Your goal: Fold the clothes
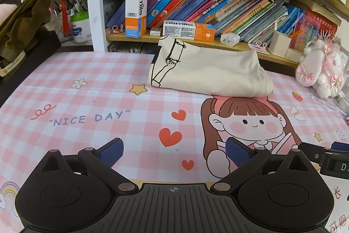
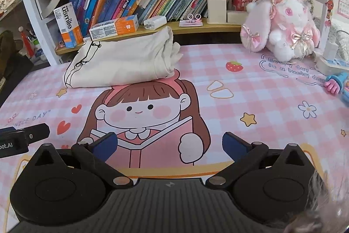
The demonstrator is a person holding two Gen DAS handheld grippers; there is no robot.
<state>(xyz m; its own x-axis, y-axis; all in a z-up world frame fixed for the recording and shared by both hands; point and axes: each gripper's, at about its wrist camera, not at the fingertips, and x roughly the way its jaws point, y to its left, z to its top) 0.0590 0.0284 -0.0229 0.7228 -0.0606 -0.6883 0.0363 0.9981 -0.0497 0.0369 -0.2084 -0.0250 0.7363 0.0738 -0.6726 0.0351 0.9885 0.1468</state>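
Note:
A cream garment (image 1: 209, 73) with a black line drawing lies folded in a compact bundle at the back of the pink checked desk mat (image 1: 87, 102), just under the bookshelf; the right wrist view shows the same garment (image 2: 122, 62) at upper left. My left gripper (image 1: 174, 152) stands open over the mat's hearts, well short of the garment, nothing between its blue pads. My right gripper (image 2: 170, 145) is open too, above the cartoon girl's book, and holds nothing. Each gripper's side shows at the edge of the other's view.
A bookshelf (image 1: 196, 3) with leaning books and toothpaste boxes (image 1: 188, 30) runs along the back. An olive cloth (image 1: 19, 21) sits on a dark block at the left. A pink plush rabbit (image 2: 281, 25) and small toys (image 2: 336, 82) stand at the right.

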